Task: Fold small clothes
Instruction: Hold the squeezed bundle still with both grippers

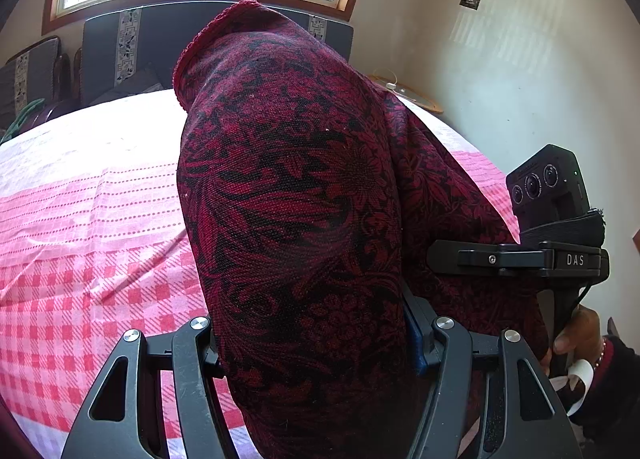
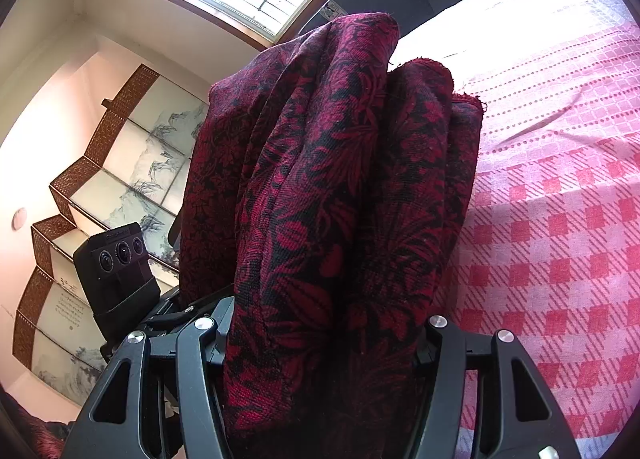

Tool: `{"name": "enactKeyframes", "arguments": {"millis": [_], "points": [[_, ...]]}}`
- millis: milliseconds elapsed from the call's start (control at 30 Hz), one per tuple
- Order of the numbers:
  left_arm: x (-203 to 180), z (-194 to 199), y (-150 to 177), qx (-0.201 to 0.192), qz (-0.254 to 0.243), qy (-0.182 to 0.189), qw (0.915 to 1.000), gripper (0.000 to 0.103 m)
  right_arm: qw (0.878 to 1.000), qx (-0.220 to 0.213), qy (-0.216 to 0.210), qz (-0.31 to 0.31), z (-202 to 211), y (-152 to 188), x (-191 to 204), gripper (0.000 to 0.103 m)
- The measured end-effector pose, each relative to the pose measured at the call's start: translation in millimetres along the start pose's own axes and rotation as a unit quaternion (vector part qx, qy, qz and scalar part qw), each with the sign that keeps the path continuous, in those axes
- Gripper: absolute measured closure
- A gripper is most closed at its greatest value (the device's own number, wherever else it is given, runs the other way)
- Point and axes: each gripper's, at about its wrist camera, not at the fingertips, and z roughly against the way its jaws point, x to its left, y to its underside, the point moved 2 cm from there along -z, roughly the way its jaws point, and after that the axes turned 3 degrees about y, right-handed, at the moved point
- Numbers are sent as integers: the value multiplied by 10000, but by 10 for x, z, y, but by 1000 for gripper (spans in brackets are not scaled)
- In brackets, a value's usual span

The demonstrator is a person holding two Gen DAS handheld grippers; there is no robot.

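A: Left wrist view: our left gripper [image 1: 316, 343] is clamped on the maroon floral cloth [image 1: 296, 195], which fills centre frame, lifted above the pink checked bedsheet [image 1: 80, 243].

B: Right wrist view: our right gripper [image 2: 320, 339] is likewise closed on the bunched cloth [image 2: 340, 199], sheet [image 2: 560, 239] at right.

A: We judge it mid-fold: gathered in layers, not yet laid flat.
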Motion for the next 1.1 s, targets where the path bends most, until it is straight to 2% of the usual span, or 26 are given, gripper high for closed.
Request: {"name": "enactKeyframes", "arguments": {"millis": [1100], "points": [[6,105,171,-166,91,-18,9998,39,9995,122,40,274,63,-160,-159,47]]}}
